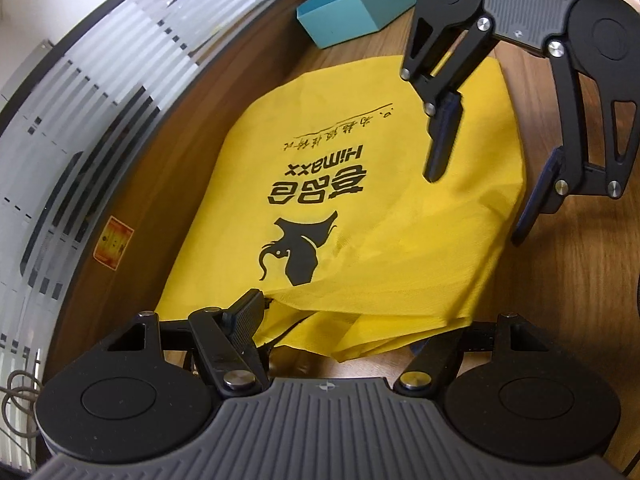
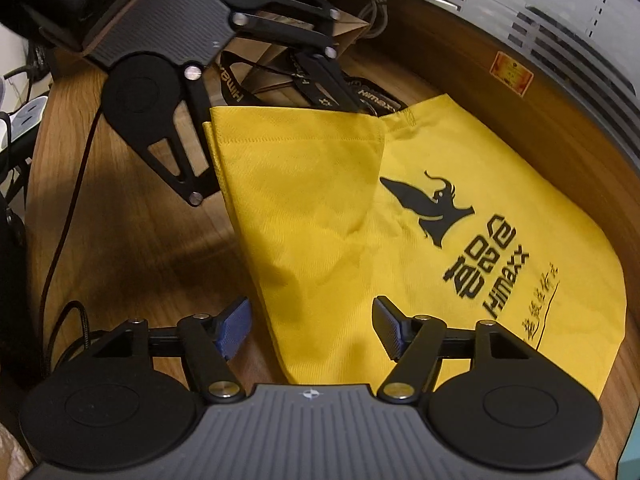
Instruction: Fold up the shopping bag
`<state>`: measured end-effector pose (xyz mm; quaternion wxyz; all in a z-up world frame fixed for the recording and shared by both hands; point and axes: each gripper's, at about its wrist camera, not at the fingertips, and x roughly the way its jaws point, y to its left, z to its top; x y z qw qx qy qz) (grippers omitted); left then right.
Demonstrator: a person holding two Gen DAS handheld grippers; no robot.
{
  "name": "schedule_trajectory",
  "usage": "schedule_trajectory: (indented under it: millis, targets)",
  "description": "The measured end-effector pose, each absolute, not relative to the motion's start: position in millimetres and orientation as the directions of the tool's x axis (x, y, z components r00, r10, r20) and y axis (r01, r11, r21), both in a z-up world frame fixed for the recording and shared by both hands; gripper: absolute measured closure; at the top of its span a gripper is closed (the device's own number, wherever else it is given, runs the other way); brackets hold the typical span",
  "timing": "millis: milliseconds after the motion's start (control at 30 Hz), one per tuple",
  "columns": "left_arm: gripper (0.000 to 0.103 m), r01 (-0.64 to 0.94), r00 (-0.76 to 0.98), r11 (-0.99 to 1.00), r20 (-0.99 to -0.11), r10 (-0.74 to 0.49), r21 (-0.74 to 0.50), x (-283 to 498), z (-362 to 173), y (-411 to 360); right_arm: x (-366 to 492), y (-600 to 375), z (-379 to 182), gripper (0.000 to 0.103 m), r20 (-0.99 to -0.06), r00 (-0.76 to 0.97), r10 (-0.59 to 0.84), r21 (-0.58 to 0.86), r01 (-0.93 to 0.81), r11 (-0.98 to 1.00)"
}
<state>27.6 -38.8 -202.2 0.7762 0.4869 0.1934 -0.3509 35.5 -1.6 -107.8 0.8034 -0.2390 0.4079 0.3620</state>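
Left wrist view looks down on a yellow non-woven shopping bag (image 1: 360, 208) lying flat on the wooden worktop (image 1: 568, 320), its black dragon logo and "Himaxx" lettering upside down in the middle of the frame. At the bottom of the frame the left tongs (image 1: 344, 332) stand spread wide: one ribbed finger (image 1: 244, 316) shows at the bag's near edge, while the other is hidden under a lifted fold of fabric, so whether they pinch it cannot be told. At the upper right the right tongs (image 1: 484, 196) reach down over the bag's far side, released, with fabric between the fingers but no pad pressing on it. A teal hexagonal tray (image 1: 356, 8) sits on the worktop beyond the bag, at the top centre.

Right wrist view shows the same bag (image 2: 400, 240) with one side folded over toward the logo. The right tongs (image 2: 312, 328) at the bottom are apart, a blue pad (image 2: 234, 326) left of the fold and the other finger over the fabric. The left tongs (image 2: 280, 120) are at the upper left by the bag's mouth, where black printed handles (image 2: 232, 88) trail beside a brown paper bag (image 2: 280, 52).
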Motion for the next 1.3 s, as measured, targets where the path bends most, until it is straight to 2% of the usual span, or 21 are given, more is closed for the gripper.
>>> schedule_trajectory:
  millis: [33,100,200,467,633,733,867,900,933,967,1033,1133,1233,1267,1300]
  targets:
    - [0.03,0.731,0.681,0.274,-0.64,-0.356,0.625,29,-203,-39,36,-1,-108,0.047,-0.83,0.406,0.383,-0.094,-0.778,0.621]
    - [0.031,0.72,0.691,0.26,-0.632,-0.351,0.643,32,-205,-38,37,0,-108,0.073,-0.834,0.4,0.379,-0.094,-0.78,0.618]
    - [0.031,0.705,0.703,0.23,-0.621,-0.345,0.671,34,-209,-35,37,0,-105,0.08,-0.835,0.403,0.375,-0.101,-0.781,0.616]
    - [0.03,0.676,0.698,0.081,-0.601,-0.389,0.732,23,-218,-34,38,4,-92,0.083,-0.852,0.354,0.386,-0.099,-0.832,0.546]
    - [0.03,0.609,0.729,0.035,-0.542,-0.419,0.793,17,-221,-38,39,6,-86,0.083,-0.858,0.336,0.39,-0.094,-0.847,0.524]
    - [0.03,0.615,0.721,0.026,-0.548,-0.424,0.788,17,-220,-38,40,5,-85,0.083,-0.858,0.336,0.388,-0.096,-0.848,0.522]
    - [0.032,0.664,0.669,-0.023,-0.607,-0.43,0.748,16,-224,-38,44,5,-84,0.083,-0.857,0.34,0.386,-0.105,-0.85,0.516]
    - [0.039,0.669,0.662,-0.032,-0.616,-0.427,0.742,16,-226,-39,44,5,-84,0.083,-0.857,0.342,0.386,-0.106,-0.85,0.517]
    - [0.051,0.674,0.66,-0.034,-0.622,-0.421,0.738,16,-227,-40,44,5,-83,0.083,-0.856,0.345,0.385,-0.109,-0.848,0.519]
    - [0.056,0.675,0.663,-0.031,-0.624,-0.413,0.737,15,-229,-41,42,4,-82,0.083,-0.856,0.348,0.383,-0.111,-0.846,0.521]
    - [0.072,0.68,0.674,-0.004,-0.628,-0.39,0.733,15,-231,-43,41,3,-81,0.083,-0.855,0.353,0.38,-0.114,-0.843,0.526]
    - [0.088,0.706,0.676,0.07,-0.642,-0.363,0.704,16,-231,-44,40,1,-79,0.083,-0.853,0.358,0.379,-0.114,-0.837,0.535]
    - [0.09,0.737,0.669,0.193,-0.656,-0.35,0.648,21,-226,-43,40,-1,-77,0.08,-0.849,0.364,0.384,-0.109,-0.831,0.546]
    - [0.09,0.744,0.667,0.246,-0.661,-0.345,0.622,24,-223,-42,40,-3,-75,0.076,-0.844,0.367,0.39,-0.105,-0.828,0.551]
    - [0.09,0.748,0.664,0.327,-0.668,-0.336,0.578,29,-219,-40,39,-4,-74,0.068,-0.841,0.371,0.394,-0.104,-0.825,0.555]
